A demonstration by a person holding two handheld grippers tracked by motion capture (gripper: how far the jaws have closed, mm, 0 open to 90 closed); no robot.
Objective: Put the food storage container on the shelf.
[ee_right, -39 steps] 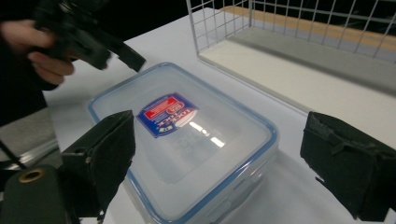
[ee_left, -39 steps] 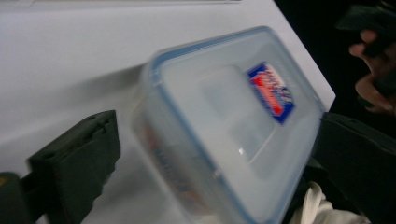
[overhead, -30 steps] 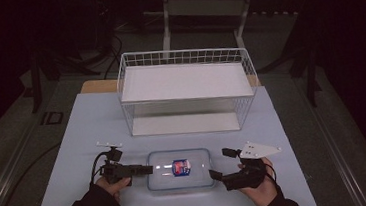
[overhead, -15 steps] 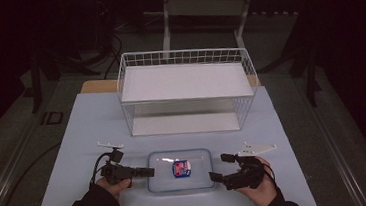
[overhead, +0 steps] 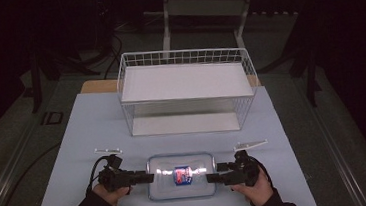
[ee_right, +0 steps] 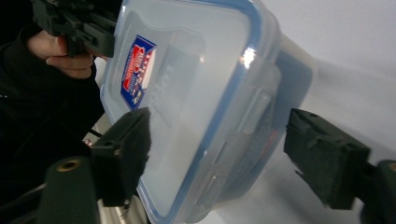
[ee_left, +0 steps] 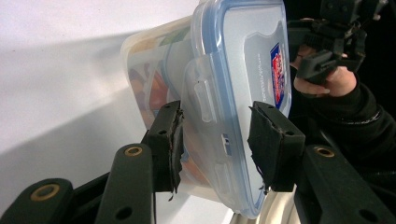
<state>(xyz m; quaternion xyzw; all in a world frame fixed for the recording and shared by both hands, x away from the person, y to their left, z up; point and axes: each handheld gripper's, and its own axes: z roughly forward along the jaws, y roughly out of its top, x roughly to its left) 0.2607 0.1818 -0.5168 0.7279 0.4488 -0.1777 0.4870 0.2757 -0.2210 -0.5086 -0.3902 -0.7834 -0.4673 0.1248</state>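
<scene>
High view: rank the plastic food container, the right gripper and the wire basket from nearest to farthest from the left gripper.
1. Plastic food container, directly at the left gripper, its left end between the jaws.
2. Right gripper, across the container at its right end.
3. Wire basket, farther back on the table.

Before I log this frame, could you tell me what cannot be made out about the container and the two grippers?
- Contents of the container: left gripper view, blurred colours behind the cloudy wall.
- Label wording: high view, too small; the gripper views blur it.
- Right gripper: its jaws have just been closing around the container's end, one pad apart from it; the other pad's contact is unclear.
- Left gripper: the container's lower corner is cut off by the frame edge.
</scene>
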